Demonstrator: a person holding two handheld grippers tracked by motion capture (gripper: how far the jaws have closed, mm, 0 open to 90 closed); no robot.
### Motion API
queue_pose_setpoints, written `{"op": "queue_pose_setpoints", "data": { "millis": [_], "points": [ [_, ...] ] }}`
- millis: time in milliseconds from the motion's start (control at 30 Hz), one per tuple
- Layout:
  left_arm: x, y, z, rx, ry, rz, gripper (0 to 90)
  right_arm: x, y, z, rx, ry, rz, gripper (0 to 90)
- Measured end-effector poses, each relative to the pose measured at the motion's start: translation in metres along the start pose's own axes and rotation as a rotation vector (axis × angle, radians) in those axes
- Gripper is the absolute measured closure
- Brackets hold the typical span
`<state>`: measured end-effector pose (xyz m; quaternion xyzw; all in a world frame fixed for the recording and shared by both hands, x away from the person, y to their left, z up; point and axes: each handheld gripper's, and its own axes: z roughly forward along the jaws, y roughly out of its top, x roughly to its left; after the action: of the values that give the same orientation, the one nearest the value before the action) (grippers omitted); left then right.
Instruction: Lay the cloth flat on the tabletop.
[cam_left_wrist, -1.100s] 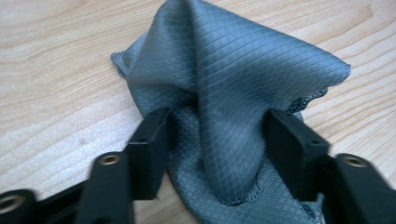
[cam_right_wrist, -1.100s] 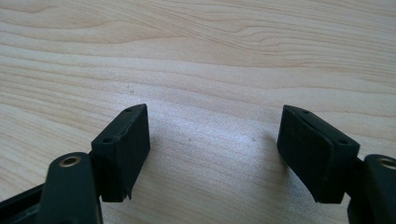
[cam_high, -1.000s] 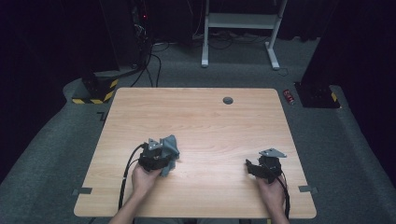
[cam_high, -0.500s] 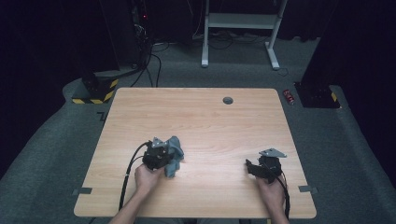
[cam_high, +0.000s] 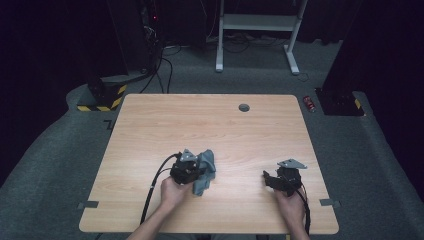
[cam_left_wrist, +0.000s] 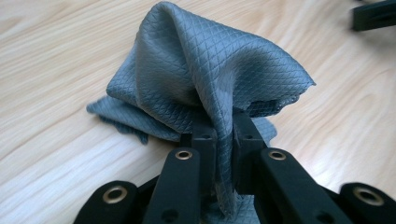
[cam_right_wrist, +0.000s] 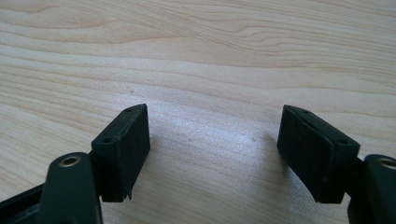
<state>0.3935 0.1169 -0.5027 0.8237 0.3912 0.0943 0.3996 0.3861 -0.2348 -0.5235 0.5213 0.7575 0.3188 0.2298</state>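
A grey quilted cloth (cam_left_wrist: 196, 70) lies bunched on the wooden table (cam_high: 200, 125), left of the middle near the front. My left gripper (cam_left_wrist: 225, 126) is shut on a fold of it, and its jaws have just been closing with that fold between them. In the high view the cloth (cam_high: 207, 164) rises in a peak in front of the left gripper (cam_high: 200, 172). My right gripper (cam_high: 267, 178) rests low over the table at the front right. It is open, and bare wood shows between the jaws in the right gripper view (cam_right_wrist: 212, 135).
A small dark round grommet (cam_high: 244, 107) sits near the table's far edge. A black cable (cam_high: 155, 185) trails from the left gripper toward the front edge. Beyond the table are a white stand's legs (cam_high: 255, 30) and dark equipment on grey carpet.
The left gripper has closed on the cloth and moved to the right with it, pulling the cloth up into a peak. The right gripper has not moved.
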Motion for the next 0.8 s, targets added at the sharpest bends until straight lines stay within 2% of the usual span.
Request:
{"op": "queue_pose_setpoints", "data": {
  "millis": [100,200,267,400,500,600,700,800],
  "points": [
    [-0.012,0.007,0.008,-0.014,-0.038,0.007,82.5,0.0,0.0,0.0,0.0,0.0,0.0,25.0],
    [-0.021,0.009,0.017,-0.004,-0.047,0.026,82.3,0.0,0.0,0.0,0.0,0.0,0.0,25.0],
    [-0.024,0.009,0.021,0.007,-0.041,0.04,81.9,0.0,0.0,0.0,0.0,0.0,0.0,25.1],
    [-0.026,0.009,0.024,0.013,-0.029,0.026,74.3,0.0,0.0,0.0,0.0,0.0,0.0,25.0],
    [-0.028,0.009,0.019,0.014,0.007,0.048,63.0,0.0,0.0,0.0,0.0,0.0,0.0,25.0],
    [-0.031,0.008,0.011,0.003,0.024,0.065,59.2,0.0,0.0,0.0,0.0,0.0,0.0,25.0],
    [-0.033,0.006,0.007,0.024,0.033,0.093,63.4,0.0,0.0,0.0,0.0,0.0,0.0,25.0],
    [-0.033,0.005,0.007,0.044,0.012,0.095,73.3,0.0,0.0,0.0,0.0,0.0,0.0,25.1]
  ]
}}
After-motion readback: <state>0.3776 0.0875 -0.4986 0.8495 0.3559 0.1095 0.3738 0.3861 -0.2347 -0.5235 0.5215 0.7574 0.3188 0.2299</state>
